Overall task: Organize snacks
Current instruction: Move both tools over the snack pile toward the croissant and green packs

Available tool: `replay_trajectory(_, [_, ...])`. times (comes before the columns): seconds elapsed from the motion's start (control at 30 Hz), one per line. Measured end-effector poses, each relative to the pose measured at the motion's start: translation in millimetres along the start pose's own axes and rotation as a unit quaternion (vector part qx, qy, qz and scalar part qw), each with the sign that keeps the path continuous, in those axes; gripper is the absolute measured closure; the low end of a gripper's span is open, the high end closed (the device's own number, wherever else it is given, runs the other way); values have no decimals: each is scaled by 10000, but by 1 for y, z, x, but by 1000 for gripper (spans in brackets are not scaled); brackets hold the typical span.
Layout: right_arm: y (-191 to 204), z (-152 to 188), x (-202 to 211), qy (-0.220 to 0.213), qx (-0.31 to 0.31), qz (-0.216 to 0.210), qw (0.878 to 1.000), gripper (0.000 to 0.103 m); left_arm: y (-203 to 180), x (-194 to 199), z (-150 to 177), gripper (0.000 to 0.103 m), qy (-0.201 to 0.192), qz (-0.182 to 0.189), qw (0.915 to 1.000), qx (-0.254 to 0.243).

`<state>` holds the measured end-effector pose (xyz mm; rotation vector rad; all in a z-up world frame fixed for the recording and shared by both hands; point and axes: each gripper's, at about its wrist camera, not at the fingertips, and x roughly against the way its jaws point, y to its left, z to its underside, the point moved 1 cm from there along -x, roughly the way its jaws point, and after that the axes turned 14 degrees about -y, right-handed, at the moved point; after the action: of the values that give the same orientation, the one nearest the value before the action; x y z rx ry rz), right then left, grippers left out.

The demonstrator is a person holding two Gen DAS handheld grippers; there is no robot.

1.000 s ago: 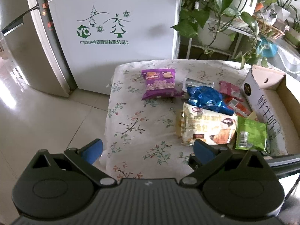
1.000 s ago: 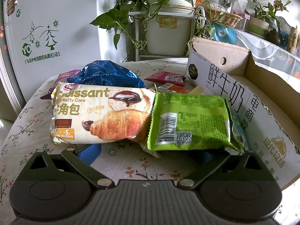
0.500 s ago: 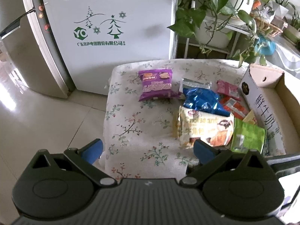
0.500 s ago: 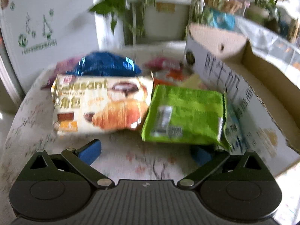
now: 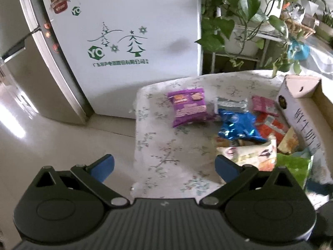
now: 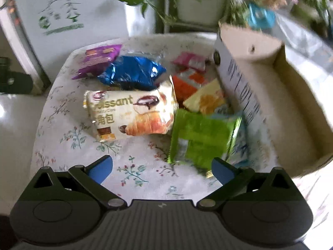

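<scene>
Several snack packs lie on a floral-cloth table (image 6: pixel 68 133): a cream croissant pack (image 6: pixel 131 116), a green pack (image 6: pixel 201 137), a blue foil bag (image 6: pixel 133 73), a purple pack (image 6: pixel 97 59), and pink, orange and yellow packs. An open cardboard box (image 6: pixel 291 95) stands at the right, empty inside. My right gripper (image 6: pixel 161 169) is open and empty, raised above the table's near edge, close to the green pack. My left gripper (image 5: pixel 164 167) is open and empty, high over the table's near left side; the purple pack (image 5: pixel 188 106) and blue bag (image 5: pixel 238 126) show beyond it.
A white fridge (image 5: pixel 129 39) stands behind the table, a silver fridge (image 5: pixel 31 66) to its left. Potted plants on a rack (image 5: pixel 245 27) are at the back right. Tiled floor (image 5: pixel 52 145) lies left of the table.
Both grippers have risen and pulled back from the snacks; the right view now looks down on the packs and into the box. The snacks have not moved.
</scene>
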<state>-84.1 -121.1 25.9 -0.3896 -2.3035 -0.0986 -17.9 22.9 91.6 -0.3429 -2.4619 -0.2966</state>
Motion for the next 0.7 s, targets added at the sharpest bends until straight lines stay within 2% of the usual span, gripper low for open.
replay_trajectory(0.07, [-6, -7, 9, -15, -48, -11, 10000, 0, 4, -2, 0, 1, 98, 15, 9999, 19])
replay_trajectory(0.17, [-23, -21, 12, 12, -517, -201, 9985, 0, 8, -5, 0, 1, 183, 127, 9997, 53])
replay_trajectory(0.27, [-30, -31, 15, -52, -706, -117, 9974, 0, 7, -9, -3, 1, 245, 133, 9996, -7])
replay_trajectory(0.5, [-30, -59, -5, 165, -867, 17, 9961, 0, -2, -26, -16, 1, 374, 318, 9988, 61])
replay_trajectory(0.6, [-25, -64, -16, 322, -842, 230, 9957, 0, -11, -37, -18, 1, 368, 123, 9991, -193])
replay_trajectory(0.7, [-23, -66, -20, 351, -781, 255, 9960, 0, -18, -46, -20, 1, 415, 154, 9985, -314])
